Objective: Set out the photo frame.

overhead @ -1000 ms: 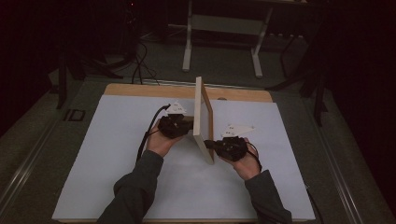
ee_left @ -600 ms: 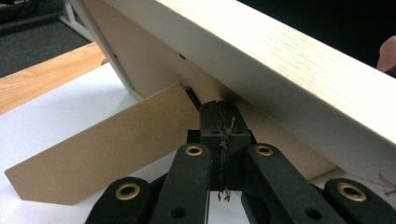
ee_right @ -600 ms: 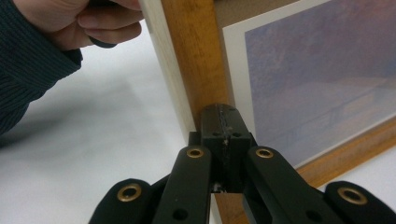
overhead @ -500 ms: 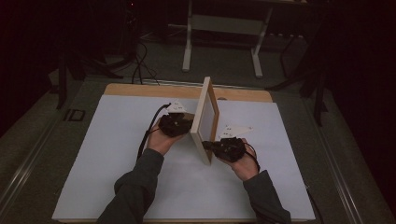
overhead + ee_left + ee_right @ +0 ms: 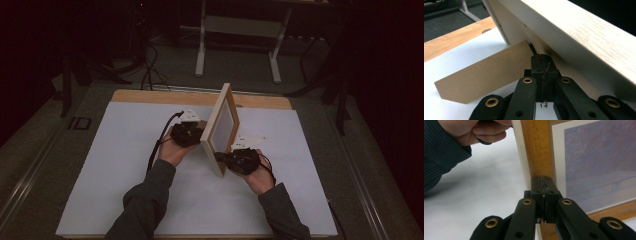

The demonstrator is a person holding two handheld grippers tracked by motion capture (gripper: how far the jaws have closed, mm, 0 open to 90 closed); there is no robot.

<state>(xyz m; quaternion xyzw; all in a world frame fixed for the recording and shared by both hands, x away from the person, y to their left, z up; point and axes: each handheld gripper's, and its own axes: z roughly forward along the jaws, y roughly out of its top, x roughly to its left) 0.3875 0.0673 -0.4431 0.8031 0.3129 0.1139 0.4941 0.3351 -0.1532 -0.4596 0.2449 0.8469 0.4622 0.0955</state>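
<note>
The left gripper sits behind a wooden picture frame, its jaws pressed together with nothing between them; in the left gripper view their tips meet right at the frame's back, beside a brown cardboard stand flap that swings out from the backing toward the table. The right gripper is on the frame's front side near its lower corner, jaws likewise closed flat against each other, and in the right gripper view their tips rest at the inner edge of the wooden border, just beside the pale mat and a hazy purple print. The frame stands on edge on the white sheet that covers the wooden table, near the middle of the sheet and between the two hands. Compared with a second ago, the frame leans further: then it stood nearly upright and showed the high view little more than its thin edge, half a second ago its top had begun to tip to the right, and now it tilts plainly that way, so the glazed front shows as a slanted panel. Both hands have kept their places on either side of it, the left hand resting on the sheet behind the frame, the right hand in front.
</note>
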